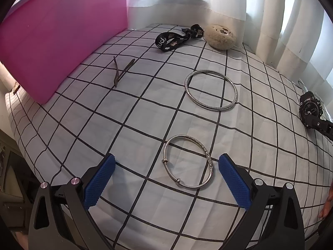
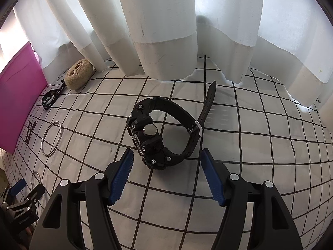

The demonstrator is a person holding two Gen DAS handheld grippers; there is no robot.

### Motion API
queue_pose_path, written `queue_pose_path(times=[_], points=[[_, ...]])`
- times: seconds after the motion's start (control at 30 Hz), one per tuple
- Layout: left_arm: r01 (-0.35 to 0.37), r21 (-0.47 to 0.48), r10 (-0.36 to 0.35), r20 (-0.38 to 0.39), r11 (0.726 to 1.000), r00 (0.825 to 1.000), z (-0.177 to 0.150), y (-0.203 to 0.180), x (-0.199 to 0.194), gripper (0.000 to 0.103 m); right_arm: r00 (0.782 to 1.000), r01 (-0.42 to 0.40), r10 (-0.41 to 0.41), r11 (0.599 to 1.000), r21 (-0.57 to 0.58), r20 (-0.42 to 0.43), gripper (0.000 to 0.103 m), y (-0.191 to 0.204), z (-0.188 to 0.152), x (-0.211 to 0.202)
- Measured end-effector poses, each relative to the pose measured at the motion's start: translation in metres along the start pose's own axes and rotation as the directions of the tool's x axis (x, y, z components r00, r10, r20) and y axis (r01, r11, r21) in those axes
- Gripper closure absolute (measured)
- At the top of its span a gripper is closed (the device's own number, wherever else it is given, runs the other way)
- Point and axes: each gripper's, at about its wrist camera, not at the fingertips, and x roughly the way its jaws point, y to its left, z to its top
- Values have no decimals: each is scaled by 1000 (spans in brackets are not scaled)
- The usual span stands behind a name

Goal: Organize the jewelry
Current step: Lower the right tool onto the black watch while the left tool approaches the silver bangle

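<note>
Black chunky plastic sport watch [image 2: 158, 133] on edge on checked cloth [image 2: 260, 145], just ahead of right gripper [image 2: 166, 177], jaws open, empty. Stiff case, springy strap; likely best gripped across case. Left gripper [image 1: 166, 179] open, empty, straddling small silver bangle [image 1: 188, 162]: thin, slippery, light. Large silver hoop [image 1: 211, 89] beyond; nothing blocking.

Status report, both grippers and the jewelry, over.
Left gripper open, straddling small silver bangle. Right gripper open, just short of black watch. Nothing held. Nothing blocking.
</note>
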Motion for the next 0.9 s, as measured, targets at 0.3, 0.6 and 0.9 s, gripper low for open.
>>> queue_pose_path(times=[0.3, 0.6, 0.9], points=[[-2, -5, 2, 8, 1000, 1000, 0, -1, 0, 6, 1000, 12, -12, 999, -42, -6, 35, 4, 6, 15], [-3, -8, 3, 15, 1000, 1000, 4, 0, 1, 6, 999, 52, -52, 993, -105, 7, 24, 13, 16, 29], [-27, -40, 30, 75, 999, 997, -4, -3, -1, 6, 998, 61, -57, 993, -97, 41, 18, 14, 17, 35]])
